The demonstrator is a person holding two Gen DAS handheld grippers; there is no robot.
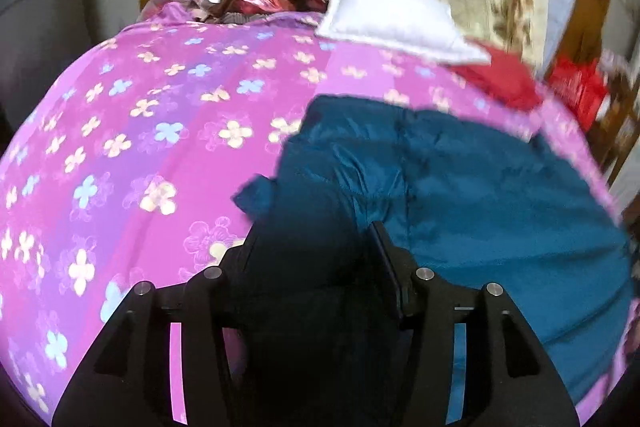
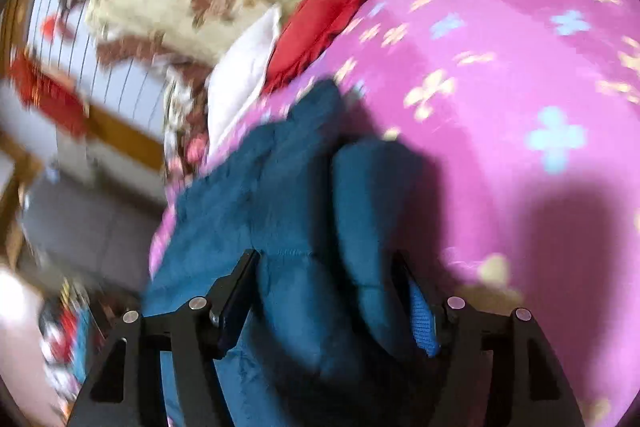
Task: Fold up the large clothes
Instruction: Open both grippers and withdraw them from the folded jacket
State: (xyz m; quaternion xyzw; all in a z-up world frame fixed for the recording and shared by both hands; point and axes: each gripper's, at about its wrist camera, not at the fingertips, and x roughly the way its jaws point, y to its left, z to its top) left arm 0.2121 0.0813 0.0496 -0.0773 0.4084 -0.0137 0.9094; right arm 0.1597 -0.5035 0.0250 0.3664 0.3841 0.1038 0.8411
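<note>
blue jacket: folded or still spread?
Partly folded. The jacket lies bunched with creases on the bedspread; fabric sits between both grippers' fingers.

I see one teal quilted padded jacket (image 1: 460, 171) (image 2: 248, 211), shiny, crumpled and bunched, lying on the pink floral bedsheet (image 1: 160, 115) (image 2: 500, 67).

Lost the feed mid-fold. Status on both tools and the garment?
Left tool and right tool both shut on teal jacket. Jacket bunched on pink floral bedspread. White pillow beyond, clear.
</note>
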